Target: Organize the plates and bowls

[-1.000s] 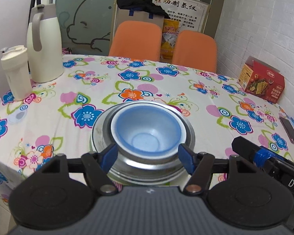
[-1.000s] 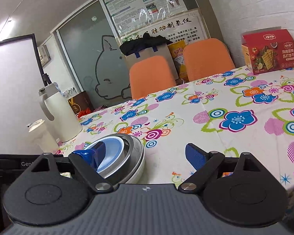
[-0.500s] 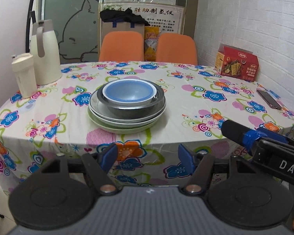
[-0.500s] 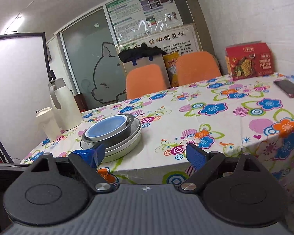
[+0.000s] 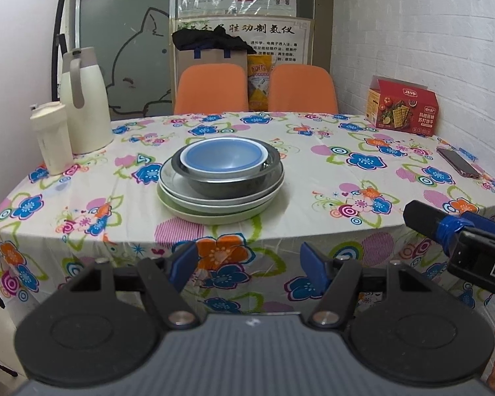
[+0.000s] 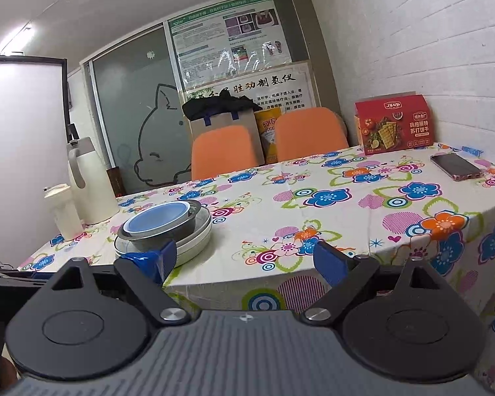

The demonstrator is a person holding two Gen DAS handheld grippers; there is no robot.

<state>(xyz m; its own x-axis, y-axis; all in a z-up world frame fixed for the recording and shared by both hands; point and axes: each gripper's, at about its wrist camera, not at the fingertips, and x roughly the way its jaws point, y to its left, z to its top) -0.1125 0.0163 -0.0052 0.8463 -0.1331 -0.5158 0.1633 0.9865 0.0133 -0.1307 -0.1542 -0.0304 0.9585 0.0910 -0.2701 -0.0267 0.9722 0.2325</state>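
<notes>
Small blue plastic bowl [image 5: 223, 157] nested in steel bowl [image 5: 229, 183], atop stacked pale plates [image 5: 214, 209], mid table [image 5: 313, 178]. Left gripper [image 5: 247, 262], right gripper [image 6: 244, 259]: fingers wide, empty, off table edge. Stacking looks finished; next, nothing beyond checking.

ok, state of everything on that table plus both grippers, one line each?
left gripper: open, empty, off the table
right gripper: open, empty
blue bowl: upright, nested in metal bowl
metal bowl: upright, on the plates
plates: stacked
thermos jug: upright, lid on
cup: upright, lidded
cracker box: top flap open
phone: flat, screen dark
</notes>
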